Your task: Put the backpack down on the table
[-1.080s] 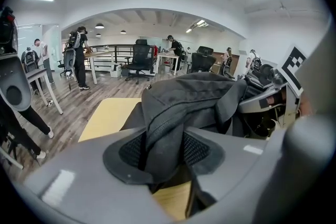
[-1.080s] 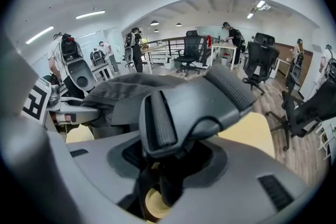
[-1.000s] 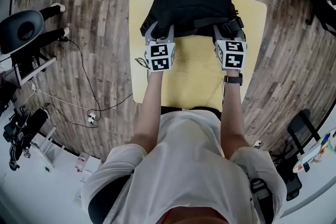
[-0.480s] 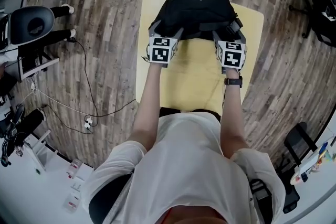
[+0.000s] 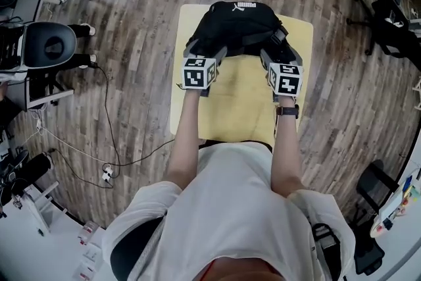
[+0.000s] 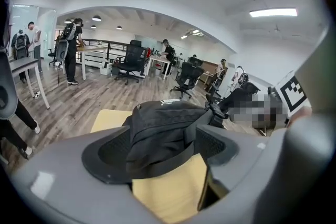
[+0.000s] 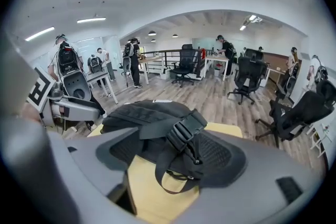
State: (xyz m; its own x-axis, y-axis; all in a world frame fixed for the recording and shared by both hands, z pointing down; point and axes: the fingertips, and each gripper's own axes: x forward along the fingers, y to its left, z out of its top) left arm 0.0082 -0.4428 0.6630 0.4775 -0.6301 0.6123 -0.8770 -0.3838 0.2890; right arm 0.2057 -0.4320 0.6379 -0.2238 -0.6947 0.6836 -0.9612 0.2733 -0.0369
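The left gripper (image 5: 204, 50) hangs over the yellow table (image 5: 240, 102), at the near left corner of the backpack (image 5: 237, 26). Its 2 jaws have just been opening and stand wide apart. In the left gripper view, the backpack's near edge and a flat black band show in the gap between them, and neither pad presses on the fabric.

The backpack lies on the far half of the table, with its long axis running left to right across the tabletop in the head view. The end with the white logo (image 5: 245, 6) points away from the person, and the strap side faces the 2 grippers. It is black all over, soft and slumped into a low rounded mound, and it covers nearly the table's whole width.

At its near right corner a strap with a black plastic buckle (image 7: 185, 131) slants across, and a loose loop of webbing (image 7: 167, 178) drops from it onto the yellow surface.

The right gripper (image 5: 279, 53) is held above that corner. Its jaws have also just been opening and are spread wide. The buckle and loop lie between them, and the pads do not close on either.
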